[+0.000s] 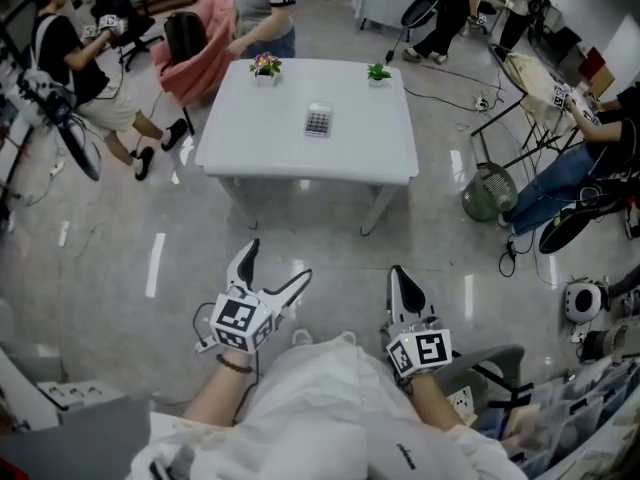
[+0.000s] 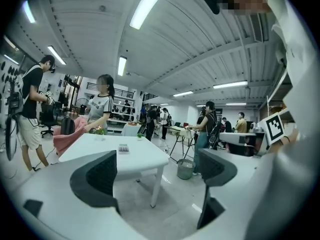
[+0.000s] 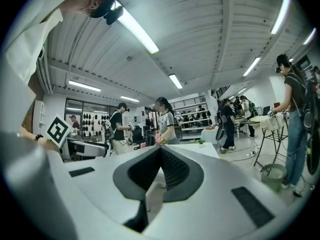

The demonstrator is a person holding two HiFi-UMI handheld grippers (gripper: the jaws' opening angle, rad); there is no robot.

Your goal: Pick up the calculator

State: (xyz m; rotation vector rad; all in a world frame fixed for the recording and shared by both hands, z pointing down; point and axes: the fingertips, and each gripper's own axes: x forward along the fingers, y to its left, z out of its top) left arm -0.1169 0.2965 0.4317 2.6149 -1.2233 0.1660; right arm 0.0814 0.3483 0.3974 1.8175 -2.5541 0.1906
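Note:
The calculator (image 1: 318, 120) is small and grey and lies flat near the middle of a white table (image 1: 250, 148), well ahead of both grippers. In the left gripper view the calculator (image 2: 123, 148) shows far off on the table top (image 2: 145, 159), between the jaws' line of sight. My left gripper (image 1: 278, 263) is held low over the floor, short of the table, open and empty, its dark pads (image 2: 100, 176) wide apart. To its right, my right gripper (image 1: 398, 274) is shut on nothing, with its fingertips (image 3: 172, 166) pressed together.
Two small potted plants (image 1: 265, 66) (image 1: 378, 72) stand at the table's far edge. A person (image 1: 262, 3) stands behind the table beside a pink-draped chair (image 1: 200, 48). A floor fan (image 1: 489, 191) and seated people are at the right, and a bin (image 2: 185, 169) stands past the table.

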